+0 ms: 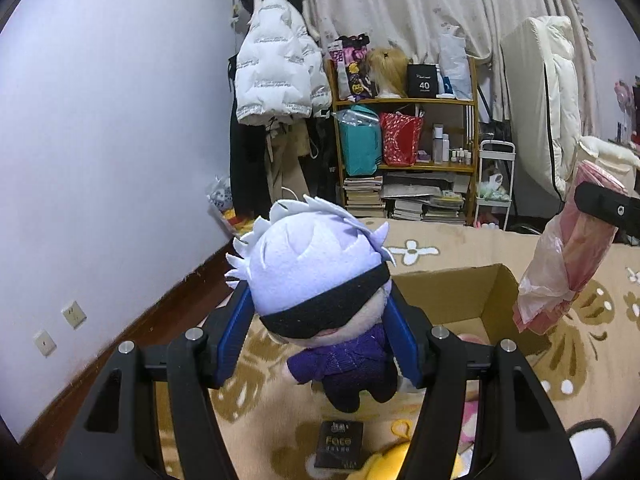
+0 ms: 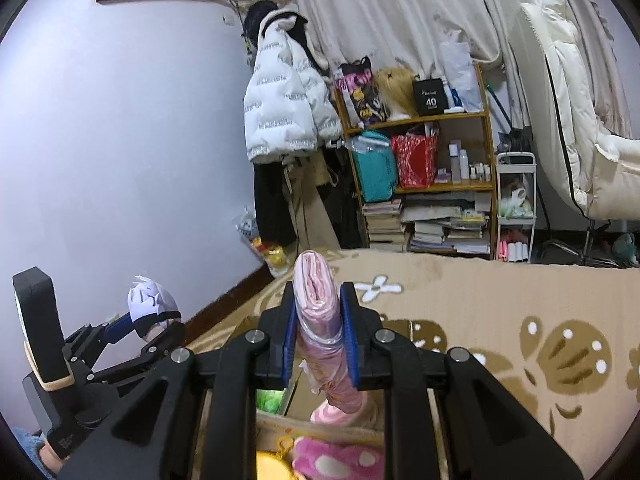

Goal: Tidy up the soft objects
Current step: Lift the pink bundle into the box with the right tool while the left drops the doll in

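Left gripper (image 1: 320,320) clamps plush doll (image 1: 320,280) by the head, airborne; cardboard box (image 1: 472,292) open at its 3 o'clock. Right gripper (image 2: 318,316) pinches bagged pink cloth roll (image 2: 320,320) over the box. Best: lower each well inside before letting go, one at a time, avoiding collision.

The right gripper (image 2: 319,320) clamps an upright pink plastic-wrapped roll (image 2: 320,320) above an open cardboard box (image 2: 296,400), while at near left the left gripper (image 2: 154,330) grips a white-haired plush doll (image 2: 152,306) beside the wall.
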`<state>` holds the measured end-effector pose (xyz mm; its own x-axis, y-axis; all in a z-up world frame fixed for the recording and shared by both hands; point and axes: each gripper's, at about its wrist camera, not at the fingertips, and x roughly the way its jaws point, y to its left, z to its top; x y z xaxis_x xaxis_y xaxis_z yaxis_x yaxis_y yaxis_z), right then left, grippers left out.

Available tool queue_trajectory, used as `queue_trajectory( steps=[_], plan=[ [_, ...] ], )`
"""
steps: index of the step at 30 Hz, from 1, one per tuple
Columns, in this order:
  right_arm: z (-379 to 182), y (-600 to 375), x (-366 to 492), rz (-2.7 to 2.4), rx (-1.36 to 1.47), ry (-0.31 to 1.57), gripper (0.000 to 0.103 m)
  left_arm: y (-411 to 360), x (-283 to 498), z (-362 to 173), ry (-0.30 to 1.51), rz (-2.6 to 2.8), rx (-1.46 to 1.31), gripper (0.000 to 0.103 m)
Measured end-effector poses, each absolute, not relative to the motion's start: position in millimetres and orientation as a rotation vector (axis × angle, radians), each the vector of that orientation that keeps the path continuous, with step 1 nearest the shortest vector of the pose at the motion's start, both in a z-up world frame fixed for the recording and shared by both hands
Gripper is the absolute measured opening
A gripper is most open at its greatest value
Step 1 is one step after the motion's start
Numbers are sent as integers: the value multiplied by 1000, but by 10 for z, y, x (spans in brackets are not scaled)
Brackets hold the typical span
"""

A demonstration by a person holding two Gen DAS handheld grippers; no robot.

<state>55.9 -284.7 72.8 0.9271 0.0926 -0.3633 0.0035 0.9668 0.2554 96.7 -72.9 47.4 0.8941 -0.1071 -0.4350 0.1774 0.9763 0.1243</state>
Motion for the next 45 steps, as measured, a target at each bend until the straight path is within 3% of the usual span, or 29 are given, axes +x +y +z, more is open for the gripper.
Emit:
queue_trajectory(
  steps=[22,33,45],
  plan=[
    [109,-3062,1127,46,248,544,21,-958,1359,-89,568,-261,202,63],
    [29,-3025,1151,21,191,586,21,-984,1296,-95,559,-322,199,63],
    [-5,-2943,1140,35,187,596,24,-1107,1215,-151,550,-317,286,72]
  ],
)
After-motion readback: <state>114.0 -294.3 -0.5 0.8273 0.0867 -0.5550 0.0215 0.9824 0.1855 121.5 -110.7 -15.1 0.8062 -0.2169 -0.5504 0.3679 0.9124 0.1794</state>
